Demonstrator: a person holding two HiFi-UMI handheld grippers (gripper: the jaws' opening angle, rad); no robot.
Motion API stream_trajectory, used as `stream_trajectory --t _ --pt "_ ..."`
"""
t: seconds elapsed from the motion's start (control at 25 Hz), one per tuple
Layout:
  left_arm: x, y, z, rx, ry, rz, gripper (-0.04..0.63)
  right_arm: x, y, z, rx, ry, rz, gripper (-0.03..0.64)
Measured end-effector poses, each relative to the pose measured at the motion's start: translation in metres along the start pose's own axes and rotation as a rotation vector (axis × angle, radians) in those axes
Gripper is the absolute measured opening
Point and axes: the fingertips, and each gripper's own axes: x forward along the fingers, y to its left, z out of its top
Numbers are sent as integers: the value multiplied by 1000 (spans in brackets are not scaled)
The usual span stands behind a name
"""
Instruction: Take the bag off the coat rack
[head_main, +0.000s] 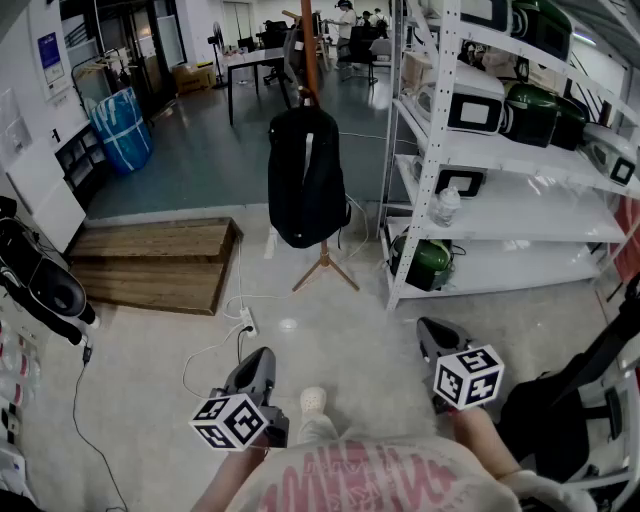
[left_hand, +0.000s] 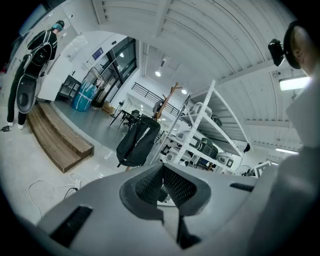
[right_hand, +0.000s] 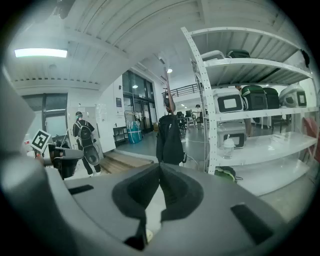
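A black backpack (head_main: 306, 176) hangs on a wooden coat rack (head_main: 311, 50) that stands on spread legs on the floor, well ahead of me. It also shows in the left gripper view as the backpack (left_hand: 137, 142) and in the right gripper view as the backpack (right_hand: 169, 140). My left gripper (head_main: 262, 368) is held low at the lower left, shut and empty. My right gripper (head_main: 433, 338) is low at the lower right, also shut with nothing in it. Both are far from the backpack.
White metal shelving (head_main: 430, 150) with helmets and boxes stands right of the rack. A low wooden platform (head_main: 155, 262) lies to the left. A power strip and white cable (head_main: 243, 322) trail over the floor. Black gear (head_main: 40, 280) sits at the far left.
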Motion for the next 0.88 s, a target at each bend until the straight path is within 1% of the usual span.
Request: stream_trajectory --t 0.28,0.48,0.68,0.88 --pt "37 19 7 -17 12 5 3 34 -16 2 11 26 -13 6" --pt "80 34 26 -33 21 -11 3 69 -33 19 26 25 -40 6" --pt "134 49 63 -27 22 -57 4 110 -48 52 49 -6 -86 6" --pt "179 71 113 -1 9 -93 3 155 -52 95 75 -72 -112 6"
